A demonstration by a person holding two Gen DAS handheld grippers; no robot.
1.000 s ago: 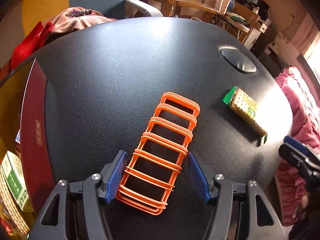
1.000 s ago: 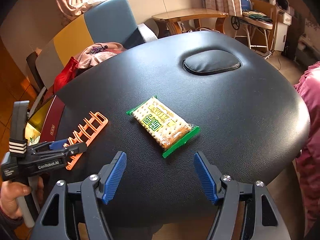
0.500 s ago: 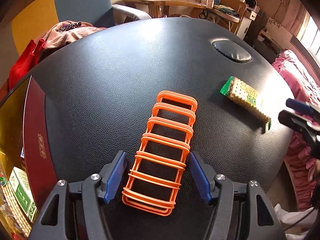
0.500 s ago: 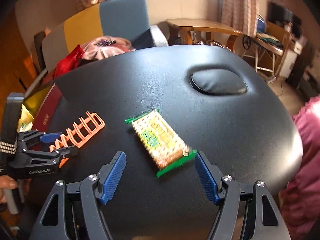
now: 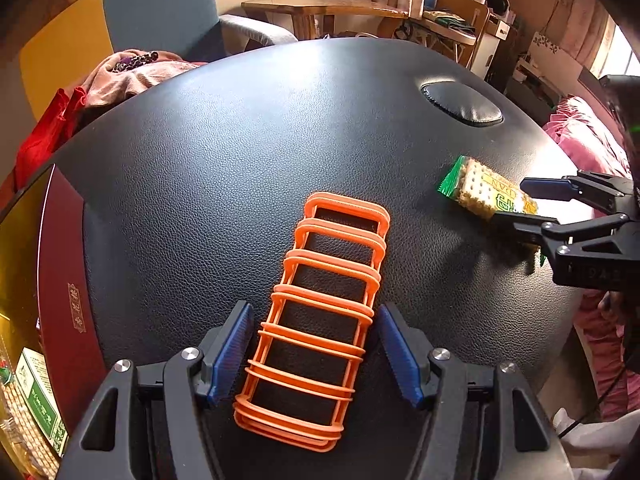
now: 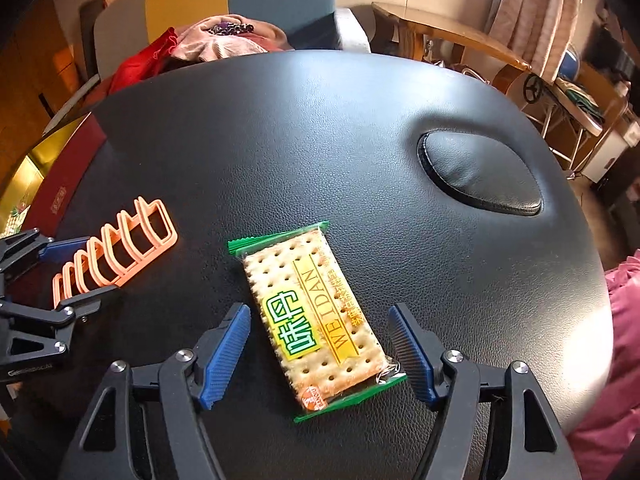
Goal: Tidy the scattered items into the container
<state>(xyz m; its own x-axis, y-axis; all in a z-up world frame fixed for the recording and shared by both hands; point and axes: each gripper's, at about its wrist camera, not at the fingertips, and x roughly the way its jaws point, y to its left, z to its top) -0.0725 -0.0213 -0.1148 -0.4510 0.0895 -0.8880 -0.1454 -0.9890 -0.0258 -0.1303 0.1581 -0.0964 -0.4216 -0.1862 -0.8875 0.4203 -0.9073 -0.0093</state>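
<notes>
An orange plastic rack [image 5: 320, 312] lies flat on the black padded table [image 5: 240, 160]. My left gripper [image 5: 316, 350] is open, its blue pads on either side of the rack's near end without touching it. The rack also shows in the right wrist view [image 6: 116, 248]. A cracker packet with green ends [image 6: 316, 312] lies on the table. My right gripper [image 6: 320, 350] is open with its pads around the packet's near half. In the left wrist view the packet [image 5: 480, 192] lies at the right, between the right gripper's fingers [image 5: 552, 190].
A dark red box [image 5: 60, 280] with gold lining stands at the table's left edge, with packets [image 5: 36, 400] inside it. An oval cushion [image 6: 480, 176] is set into the table's far right. Clothes [image 5: 132, 76] lie on a chair behind. Pink fabric [image 6: 616, 340] is at the right.
My right gripper has moved forward, and the cracker packet now lies between its open pads. My left gripper stays open around the orange rack, which has not moved.
</notes>
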